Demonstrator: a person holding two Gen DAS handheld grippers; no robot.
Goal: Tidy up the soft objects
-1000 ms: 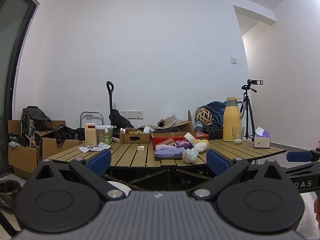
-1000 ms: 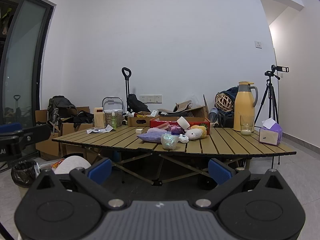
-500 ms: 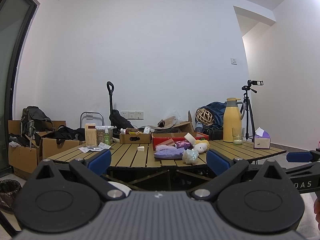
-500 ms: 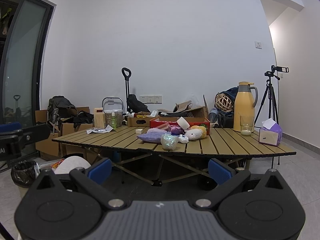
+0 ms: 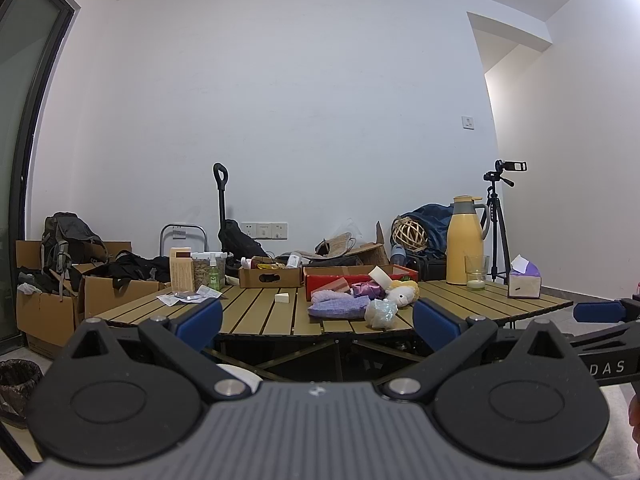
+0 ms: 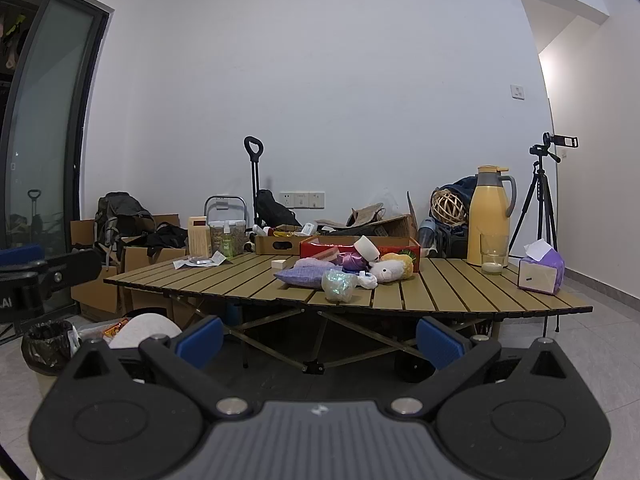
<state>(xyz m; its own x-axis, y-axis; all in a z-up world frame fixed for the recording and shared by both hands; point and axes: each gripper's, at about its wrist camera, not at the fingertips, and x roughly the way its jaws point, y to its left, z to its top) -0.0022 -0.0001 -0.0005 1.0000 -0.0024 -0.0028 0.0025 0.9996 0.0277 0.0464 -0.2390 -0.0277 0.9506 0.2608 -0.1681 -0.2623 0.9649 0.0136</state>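
While we hold the left claw (image 5: 318, 322) and right claw (image 6: 320, 336) wide apart and empty, well short of the surface (image 6: 440, 292), nothing is gripped. We judge this a ready stance, since the soft objects (image 6: 344, 272) lie heaped beside the red box (image 6: 400, 249), likely their destination.

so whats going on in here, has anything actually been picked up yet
Nothing is picked up yet. A person holds the left gripper and the right gripper out in front of a slatted folding table, short of it, both open and empty. The soft things lie in a loose heap on the table: a purple cloth, a white and yellow plush toy and a crumpled clear bag, in front of a red box. A yellow thermos and a tissue box stand on the table's right side.
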